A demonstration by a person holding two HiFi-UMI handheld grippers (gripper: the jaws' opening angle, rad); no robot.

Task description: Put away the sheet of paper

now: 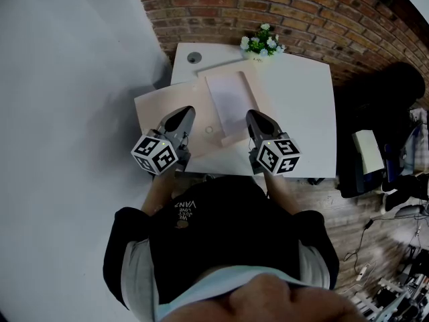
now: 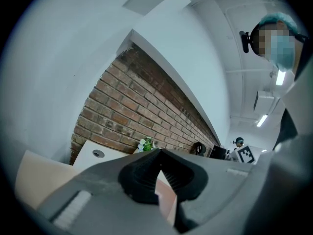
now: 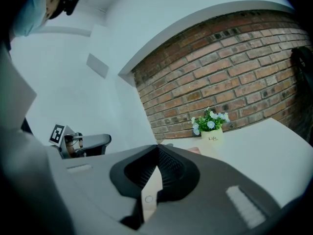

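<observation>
The white sheet of paper (image 1: 230, 100) lies on an open beige folder (image 1: 161, 106) spread over the left half of the white table (image 1: 301, 106). A small round clasp (image 1: 209, 130) shows on the folder near the sheet's lower end. My left gripper (image 1: 185, 112) hovers over the folder's near left part, jaws together with nothing between them (image 2: 159, 153). My right gripper (image 1: 254, 115) hangs just right of the sheet, over the folder's edge, jaws also together and empty (image 3: 157, 150). Below the right jaws the beige folder (image 3: 149, 192) and its clasp show.
A small pot of white flowers (image 1: 263, 43) stands at the table's far edge, and a round cable hole (image 1: 194, 58) sits in the far left corner. A brick wall (image 1: 281, 5) runs behind. Dark bags (image 1: 392, 99) and cables (image 1: 375, 233) lie on the floor to the right.
</observation>
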